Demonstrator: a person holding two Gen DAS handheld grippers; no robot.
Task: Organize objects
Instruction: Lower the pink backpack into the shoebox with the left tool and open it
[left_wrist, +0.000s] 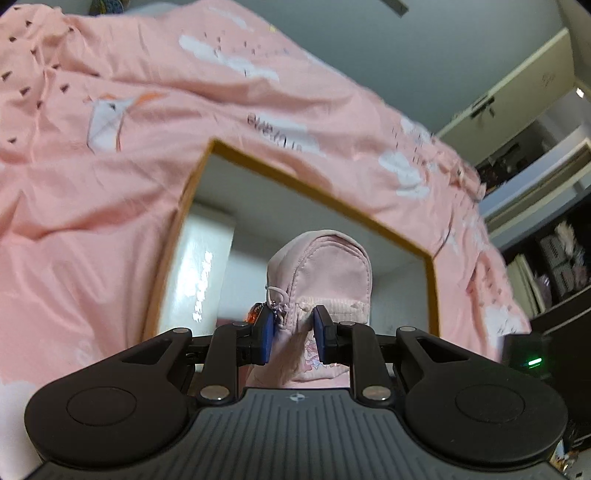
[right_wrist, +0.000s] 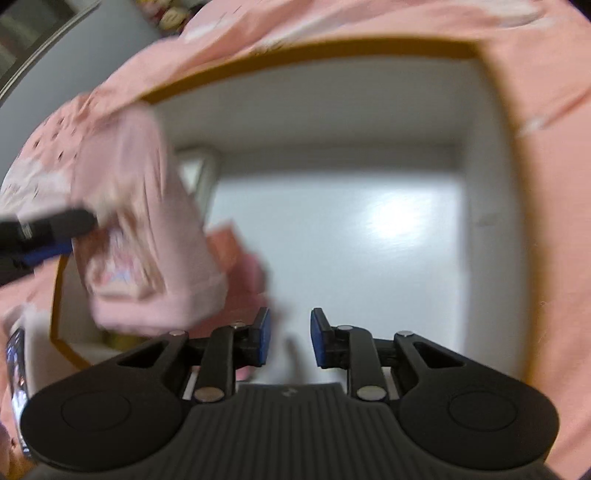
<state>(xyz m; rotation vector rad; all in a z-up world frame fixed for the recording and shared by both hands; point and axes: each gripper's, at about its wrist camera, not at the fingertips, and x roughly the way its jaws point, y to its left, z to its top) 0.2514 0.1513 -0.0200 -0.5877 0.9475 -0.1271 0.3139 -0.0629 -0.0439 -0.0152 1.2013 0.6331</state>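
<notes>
The left claw (left_wrist: 293, 334) pinches a small pink pouch (left_wrist: 325, 269) between its blue pads, holding it over the open white box (left_wrist: 295, 173) with a tan rim. The box sits on a pink bedsheet (left_wrist: 92, 206) printed with white clouds. The right claw (right_wrist: 290, 338) hangs above the box's white floor (right_wrist: 369, 258), its jaws spread with nothing between them. In the blurred right view the pouch (right_wrist: 147, 229) hangs at the box's left side, beside a pink-orange item (right_wrist: 236, 254) I cannot identify.

Pink printed bedsheet (left_wrist: 122, 192) covering the bed; grey wall (left_wrist: 424, 66) rising behind; dark shelving (left_wrist: 554, 258) standing at the bed's right edge; white cabinet (left_wrist: 517, 92) above.
</notes>
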